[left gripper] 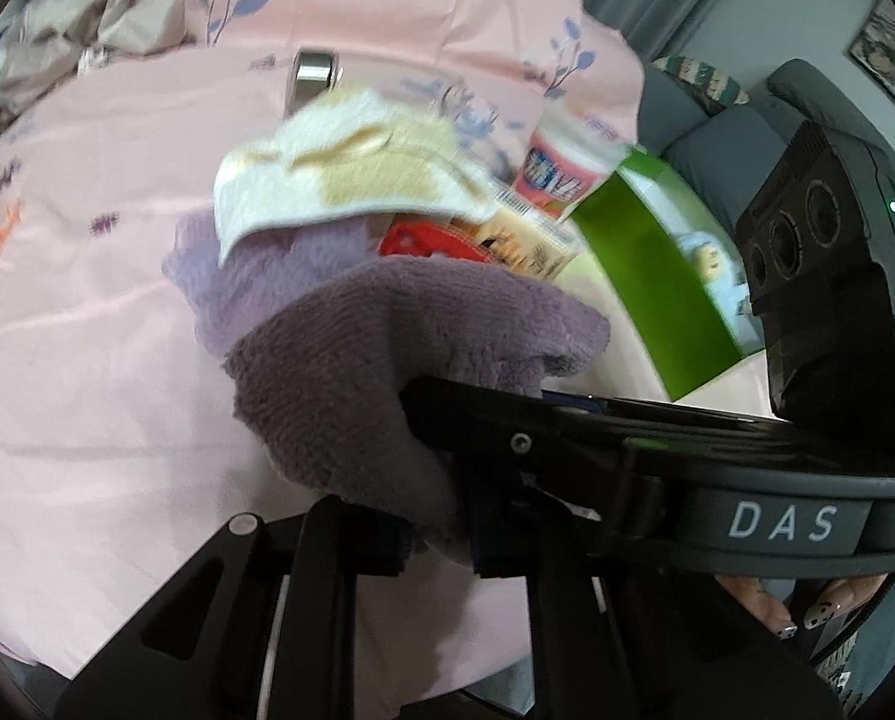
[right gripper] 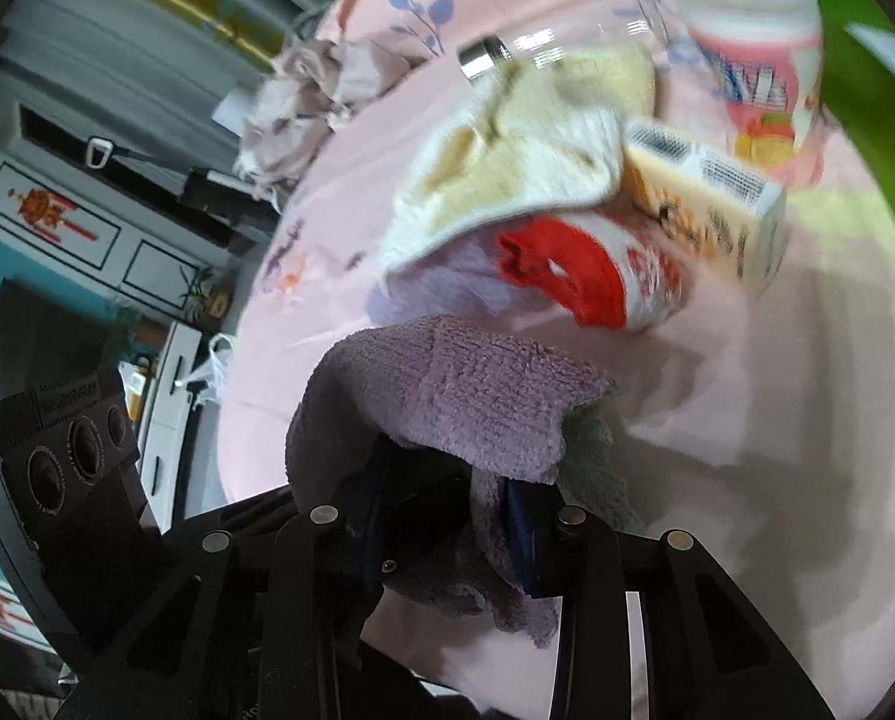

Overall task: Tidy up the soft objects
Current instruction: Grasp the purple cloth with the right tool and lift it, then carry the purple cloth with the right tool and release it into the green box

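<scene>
Left gripper (left gripper: 432, 531) clamped tight on purple towel (left gripper: 387, 360); right gripper (right gripper: 447, 516) grips the same towel, jaws partly closed on it. Towel bunched, no clear long axis, raised over pink sheet (left gripper: 87, 360). Cream cloth (left gripper: 351, 180) at 12 o'clock; green box (left gripper: 645, 276) at 2. Both grippers angle downward.

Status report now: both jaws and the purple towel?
Left gripper shut on purple towel. Right gripper also on it, jaws around a fold. Cream towel and snack packs beyond, not blocking.
</scene>
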The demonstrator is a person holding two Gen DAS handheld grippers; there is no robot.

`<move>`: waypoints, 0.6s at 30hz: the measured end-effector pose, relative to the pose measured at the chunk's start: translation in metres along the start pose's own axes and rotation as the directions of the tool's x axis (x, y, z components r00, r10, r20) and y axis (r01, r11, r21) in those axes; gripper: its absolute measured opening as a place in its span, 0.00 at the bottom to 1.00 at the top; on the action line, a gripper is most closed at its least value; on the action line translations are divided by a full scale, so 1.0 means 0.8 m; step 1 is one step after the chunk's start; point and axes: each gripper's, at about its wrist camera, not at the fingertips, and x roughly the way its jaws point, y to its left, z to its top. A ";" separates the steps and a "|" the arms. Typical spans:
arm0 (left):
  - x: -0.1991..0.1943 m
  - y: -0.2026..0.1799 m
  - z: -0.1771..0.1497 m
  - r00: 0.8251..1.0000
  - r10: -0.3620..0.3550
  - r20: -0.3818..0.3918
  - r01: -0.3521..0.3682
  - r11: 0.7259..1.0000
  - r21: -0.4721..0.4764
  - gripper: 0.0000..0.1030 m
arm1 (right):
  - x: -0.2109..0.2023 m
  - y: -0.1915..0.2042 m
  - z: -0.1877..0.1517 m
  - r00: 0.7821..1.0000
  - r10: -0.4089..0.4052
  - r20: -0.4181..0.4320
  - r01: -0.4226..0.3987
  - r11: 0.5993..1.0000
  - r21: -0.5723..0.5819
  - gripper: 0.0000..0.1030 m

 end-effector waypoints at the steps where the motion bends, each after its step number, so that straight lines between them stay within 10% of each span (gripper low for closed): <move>1: -0.005 -0.005 0.003 1.000 0.000 0.013 0.000 1.000 0.009 0.09 | -0.008 0.004 0.000 1.000 0.000 0.016 0.000 1.000 -0.009 0.35; 18: -0.062 -0.082 0.038 0.986 -0.054 0.155 0.027 0.985 0.170 0.09 | -0.114 0.037 0.011 0.963 -0.041 0.266 0.064 0.995 -0.077 0.35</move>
